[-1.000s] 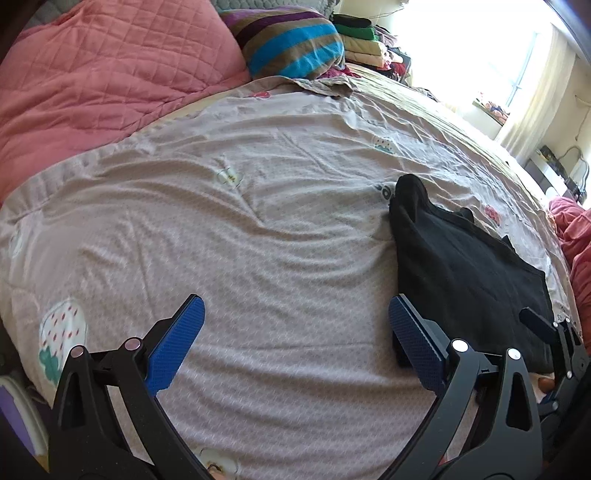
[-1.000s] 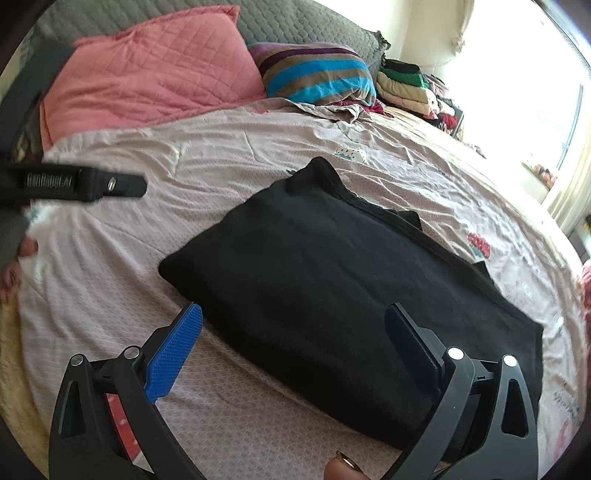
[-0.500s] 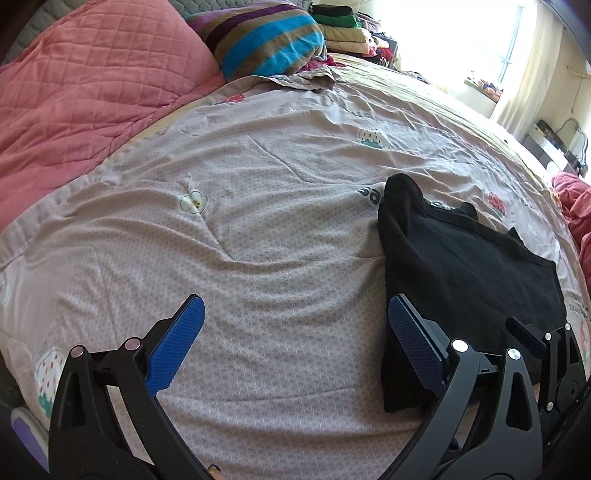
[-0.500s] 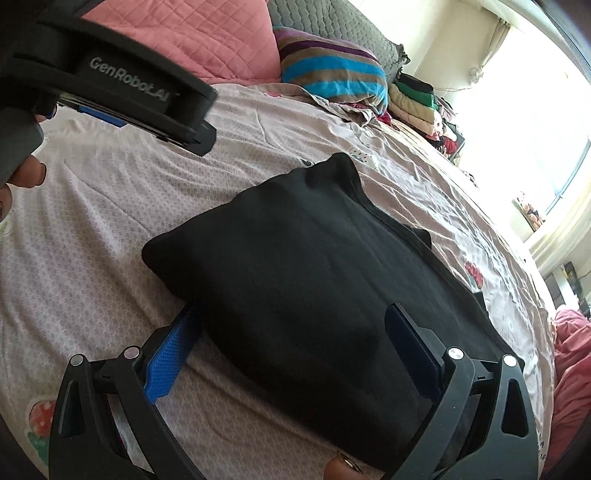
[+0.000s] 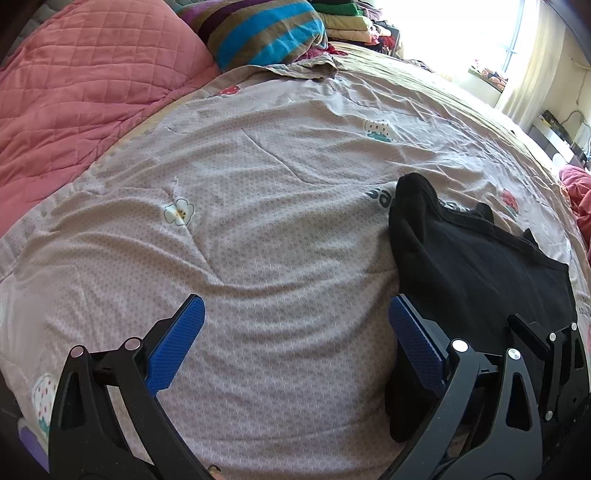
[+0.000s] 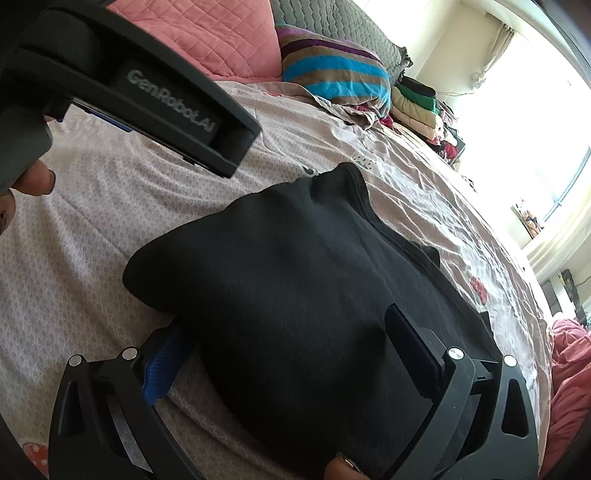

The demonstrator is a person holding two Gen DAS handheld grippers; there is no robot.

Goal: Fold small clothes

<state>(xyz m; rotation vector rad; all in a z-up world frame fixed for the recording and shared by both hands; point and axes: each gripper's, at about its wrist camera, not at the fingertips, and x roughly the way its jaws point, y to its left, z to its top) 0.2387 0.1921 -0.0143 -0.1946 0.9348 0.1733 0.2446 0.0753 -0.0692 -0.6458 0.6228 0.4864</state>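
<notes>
A folded black garment lies on the patterned grey-pink bedsheet. My left gripper stands open just left of the garment's near edge, with only sheet between its blue pads. My right gripper is open and low, its jaws spread around the garment's near end; the left blue pad lies under the cloth edge and the right finger rests on top of it. The left gripper's black body crosses the upper left of the right wrist view.
A pink quilted pillow and a striped pillow lie at the head of the bed. Folded clothes are stacked beyond them. Pink bedding sits at the right edge. A fingertip shows at the bottom.
Both grippers have moved forward and lower toward the garment. The right gripper's left pad has slid under the cloth edge. The left gripper now fills more of the right wrist view.
</notes>
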